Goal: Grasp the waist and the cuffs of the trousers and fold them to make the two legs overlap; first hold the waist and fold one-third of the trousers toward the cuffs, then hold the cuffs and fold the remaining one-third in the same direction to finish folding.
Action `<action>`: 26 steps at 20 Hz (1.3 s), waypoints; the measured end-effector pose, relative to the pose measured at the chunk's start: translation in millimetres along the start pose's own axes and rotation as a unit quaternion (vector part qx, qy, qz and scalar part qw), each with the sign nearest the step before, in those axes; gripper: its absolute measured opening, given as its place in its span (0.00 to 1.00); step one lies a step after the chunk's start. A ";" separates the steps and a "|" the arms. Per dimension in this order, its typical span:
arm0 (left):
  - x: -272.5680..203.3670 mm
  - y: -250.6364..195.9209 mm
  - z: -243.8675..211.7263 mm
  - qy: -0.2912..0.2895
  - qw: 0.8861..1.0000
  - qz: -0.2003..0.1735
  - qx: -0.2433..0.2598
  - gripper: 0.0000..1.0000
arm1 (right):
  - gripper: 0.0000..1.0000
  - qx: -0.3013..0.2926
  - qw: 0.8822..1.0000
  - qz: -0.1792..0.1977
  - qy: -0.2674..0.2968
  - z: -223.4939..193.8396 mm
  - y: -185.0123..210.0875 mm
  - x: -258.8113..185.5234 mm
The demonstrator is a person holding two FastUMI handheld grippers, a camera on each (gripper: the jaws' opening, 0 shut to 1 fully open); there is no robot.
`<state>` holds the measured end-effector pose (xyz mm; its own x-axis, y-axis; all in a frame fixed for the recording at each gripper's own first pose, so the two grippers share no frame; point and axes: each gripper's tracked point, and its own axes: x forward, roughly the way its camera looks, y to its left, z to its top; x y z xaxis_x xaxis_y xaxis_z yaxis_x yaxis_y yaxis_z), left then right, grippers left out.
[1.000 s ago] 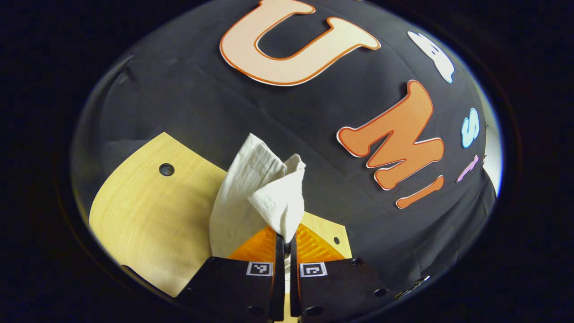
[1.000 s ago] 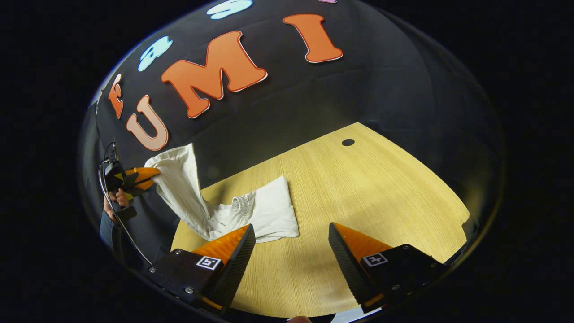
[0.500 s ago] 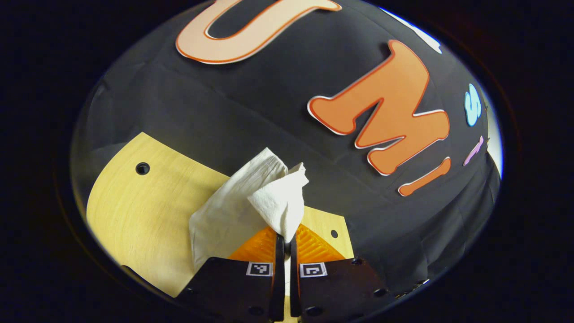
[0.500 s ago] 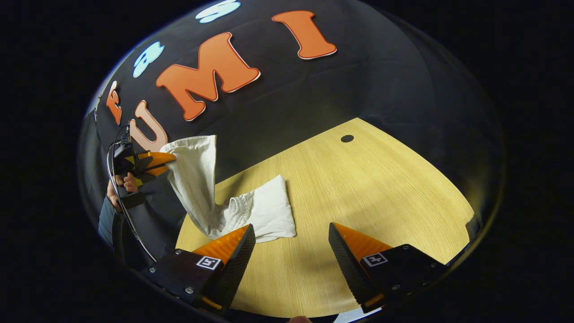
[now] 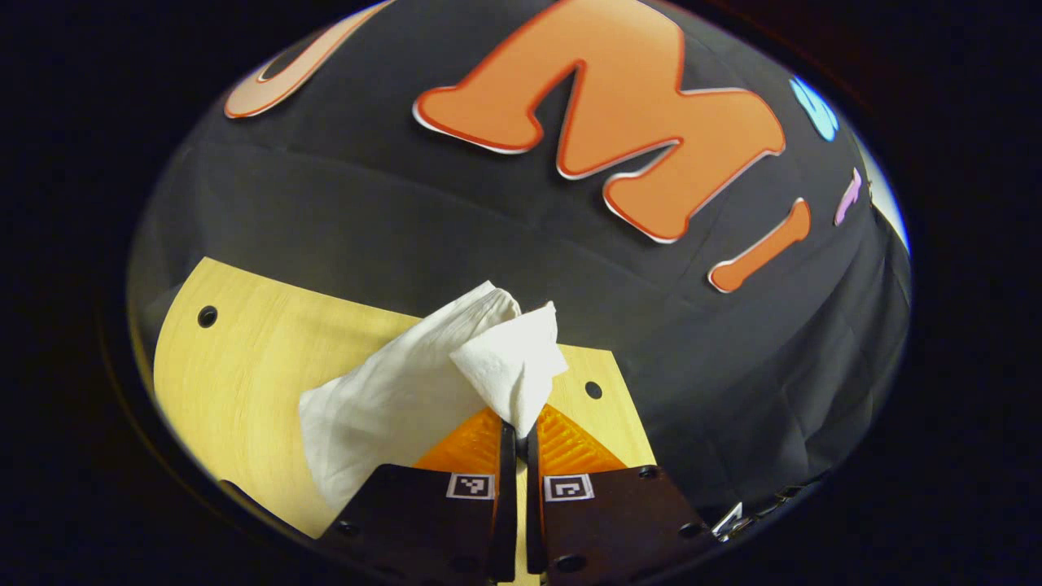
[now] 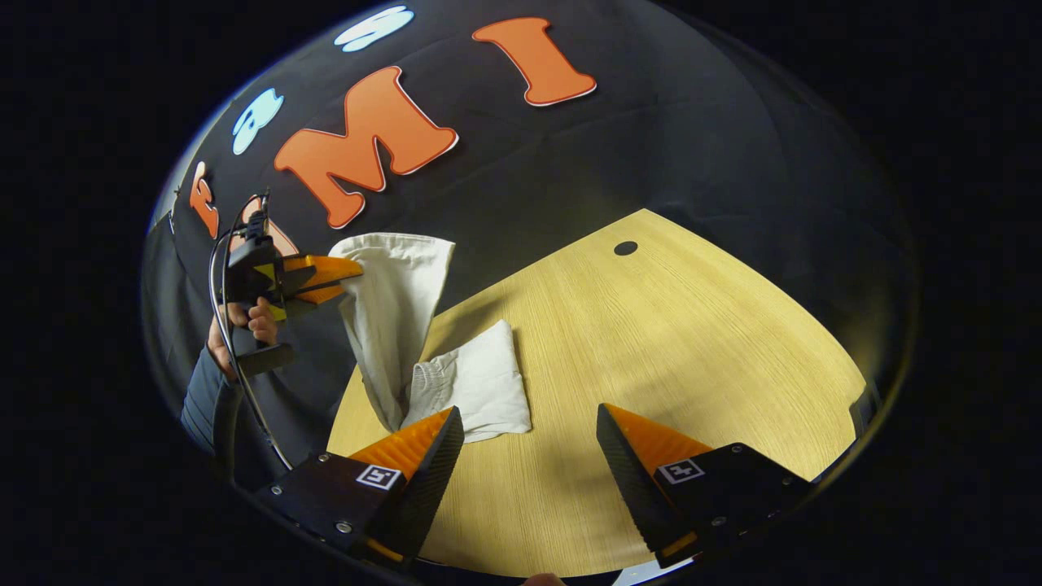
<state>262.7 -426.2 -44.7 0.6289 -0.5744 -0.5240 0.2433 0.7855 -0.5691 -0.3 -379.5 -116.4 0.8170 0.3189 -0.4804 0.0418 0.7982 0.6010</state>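
Gripping the trousers (image 5: 423,382), left tool (image 5: 516,431) holds a cloth end above the surface (image 5: 244,366). Right gripper view: right tool (image 6: 529,439) released, hovering; trousers' folded part lies on surface, other end lifted.

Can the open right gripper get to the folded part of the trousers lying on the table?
Probably yes: the right gripper is open, the folded trousers lie beside one finger, and nothing stands between them.

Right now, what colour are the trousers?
The trousers are plain off-white, with no pattern; the right gripper view shows this best.
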 end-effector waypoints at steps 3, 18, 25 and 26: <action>24.7 -18.2 -28.0 0.020 0.999 0.003 0.028 0.09 | 0.99 0.004 1.000 0.006 0.008 -3.8 -4.2 0.0; -24.1 -68.2 -178.4 0.120 0.978 -0.086 0.148 0.97 | 0.99 -0.033 0.999 0.023 -0.008 16.0 4.3 3.8; -120.5 -10.5 -106.2 -0.047 0.975 0.022 0.216 1.00 | 0.98 -0.111 0.990 0.017 -0.090 52.0 61.7 -9.7; -137.9 -5.6 -99.3 -0.069 0.971 0.034 0.225 1.00 | 0.98 -0.123 0.987 0.018 -0.100 55.0 72.3 -11.3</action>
<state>101.3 -374.3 -32.2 0.7396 -0.5065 -0.4431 0.4767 0.8591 -0.1863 25.1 -353.6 -32.3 0.9138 0.2611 -0.3111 -0.1100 0.8965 0.4292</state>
